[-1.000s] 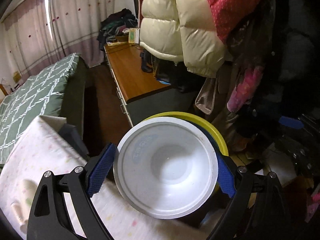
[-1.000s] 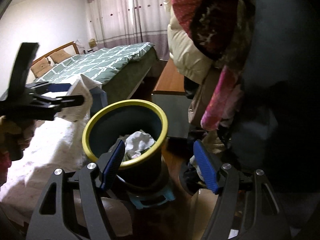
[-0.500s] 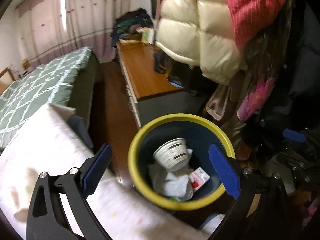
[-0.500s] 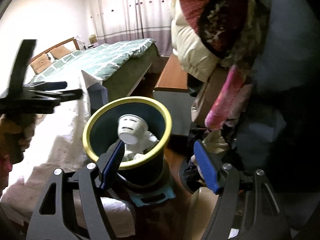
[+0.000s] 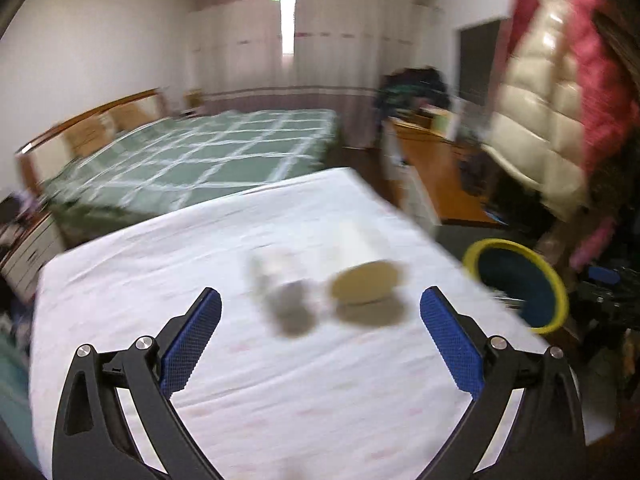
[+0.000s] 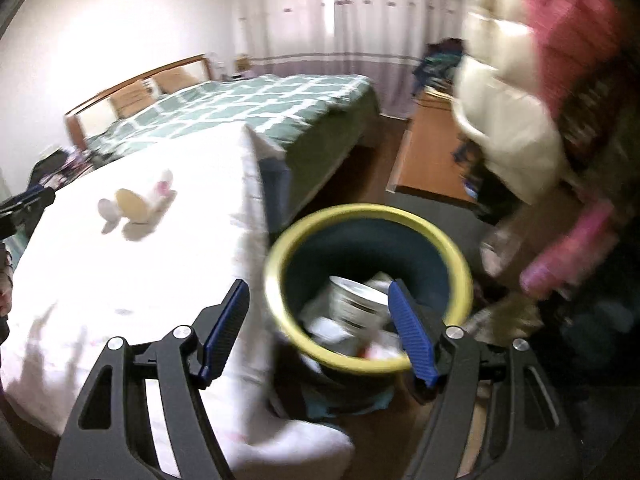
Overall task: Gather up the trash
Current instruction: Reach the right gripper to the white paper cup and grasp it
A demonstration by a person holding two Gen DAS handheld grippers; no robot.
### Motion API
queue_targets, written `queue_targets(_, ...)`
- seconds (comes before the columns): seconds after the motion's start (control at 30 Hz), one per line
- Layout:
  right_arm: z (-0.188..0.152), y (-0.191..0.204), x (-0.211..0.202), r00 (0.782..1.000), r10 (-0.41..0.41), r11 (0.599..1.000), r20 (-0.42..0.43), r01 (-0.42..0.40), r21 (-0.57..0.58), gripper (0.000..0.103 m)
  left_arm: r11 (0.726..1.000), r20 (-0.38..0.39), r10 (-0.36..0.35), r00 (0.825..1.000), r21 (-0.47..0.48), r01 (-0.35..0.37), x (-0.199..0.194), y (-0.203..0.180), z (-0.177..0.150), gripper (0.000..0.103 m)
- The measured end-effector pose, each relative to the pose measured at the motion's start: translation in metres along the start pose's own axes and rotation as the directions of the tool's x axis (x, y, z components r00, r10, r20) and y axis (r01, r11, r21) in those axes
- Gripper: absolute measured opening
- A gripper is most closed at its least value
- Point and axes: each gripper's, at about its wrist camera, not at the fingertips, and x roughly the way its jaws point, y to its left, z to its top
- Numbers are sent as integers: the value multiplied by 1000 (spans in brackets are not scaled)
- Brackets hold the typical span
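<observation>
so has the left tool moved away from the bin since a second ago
Yes. The left tool has swung left, off the yellow-rimmed bin now at its right, to face the white-covered table with two blurred items.

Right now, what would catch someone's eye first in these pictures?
The yellow-rimmed bin, already holding a white cup and crumpled paper, sits on the floor beside the white-covered table. Two blurred pieces of trash, a tan-ended paper cup and a small bottle, lie on that table ahead of the open left claw.
</observation>
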Motion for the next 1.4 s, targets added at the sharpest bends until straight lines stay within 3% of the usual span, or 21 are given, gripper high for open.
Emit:
queue_targets(0.13,17,48,14,998,69,996,5,-69,-55,68,991,22,92,995,-97,-90,-11,68,-17,98)
queue_targets(0.3,36,109,30,987,162,983,24,-158,-97,68,971,55,206,977,-134,-197,-11,115,-40,98)
queue_targets(0.43,51,145,48,984,175,975,19,-171,-141,68,971,46,182,982,-166,-172,-3,133,-50,98)
queue_targets(0.7,66,197,97,983,176,971,-55,-182,-154,69,975,41,152,987,-171,-143,2,125,-54,98)
queue_targets(0.77,70,204,105,981,186,973,-61,-193,-126,73,975,36,148,988,-174,-140,4,119,-54,98)
queue_targets(0.93,87,210,117,984,166,984,-63,-169,-58,84,975,36,151,988,-173,-143,7,119,-54,98)
queue_targets(1.13,109,211,140,988,103,995,-112,-103,10,87,974,40,167,985,-165,-158,6,116,-55,98)
queue_targets(1.27,120,214,160,979,76,997,-192,-76,10,87,974,30,167,986,-159,-160,8,116,-57,98)
queue_targets(1.4,126,216,184,936,132,991,-328,-132,23,87,974,28,166,986,-159,-159,9,115,-57,98)
